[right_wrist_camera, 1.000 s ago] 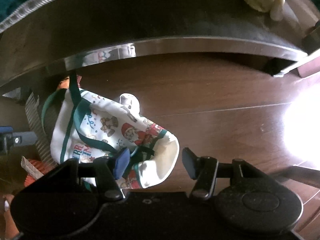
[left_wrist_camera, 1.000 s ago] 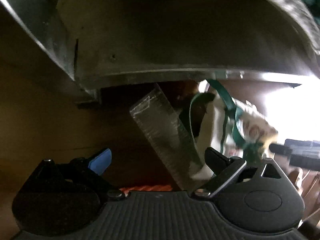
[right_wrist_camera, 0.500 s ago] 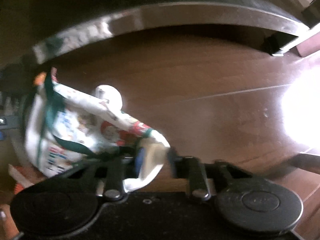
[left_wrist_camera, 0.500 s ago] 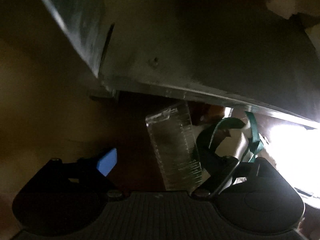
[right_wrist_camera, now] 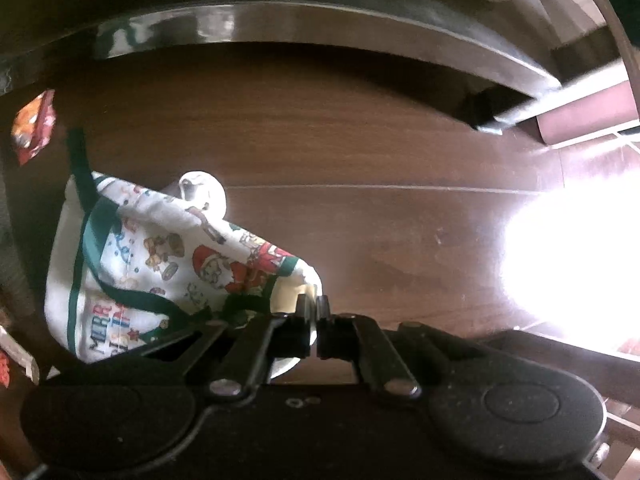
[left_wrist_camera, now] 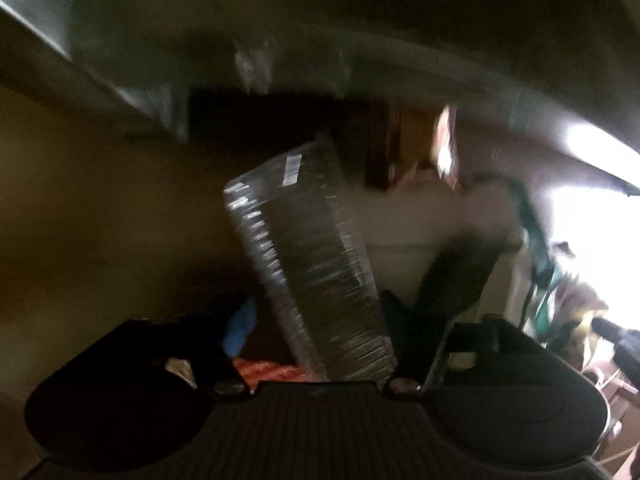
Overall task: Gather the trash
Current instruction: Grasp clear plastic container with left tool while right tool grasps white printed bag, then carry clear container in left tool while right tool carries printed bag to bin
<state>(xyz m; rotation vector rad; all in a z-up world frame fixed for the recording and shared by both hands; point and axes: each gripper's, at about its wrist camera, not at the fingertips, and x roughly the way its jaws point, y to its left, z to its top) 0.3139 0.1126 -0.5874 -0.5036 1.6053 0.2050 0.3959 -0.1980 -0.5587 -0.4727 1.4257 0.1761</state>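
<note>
The right gripper (right_wrist_camera: 313, 322) points steeply down at a dark wooden floor (right_wrist_camera: 360, 152), its jaws pressed together on the rim at the open mouth of a white cloth bag (right_wrist_camera: 160, 264) printed with Christmas figures and trimmed with green straps. The bag lies on its side on the floor, its mouth at the gripper and its body stretching away to the left, just short of the shiny metal edge of a piece of furniture (right_wrist_camera: 320, 20) that curves over the floor. A white round object (right_wrist_camera: 202, 194) lies touching the bag's far side, and a red and orange wrapper (right_wrist_camera: 34, 126) lies near the furniture edge, apart from the bag. In the blurred, dim left wrist view, the left gripper (left_wrist_camera: 316, 312) is closing, and a clear ribbed plastic tray (left_wrist_camera: 312, 256) stands tilted between its blue-tipped left finger and dark right finger; whether the pads touch it cannot be told. The tray lies on the floor beside the bag, below the same furniture edge.
</note>
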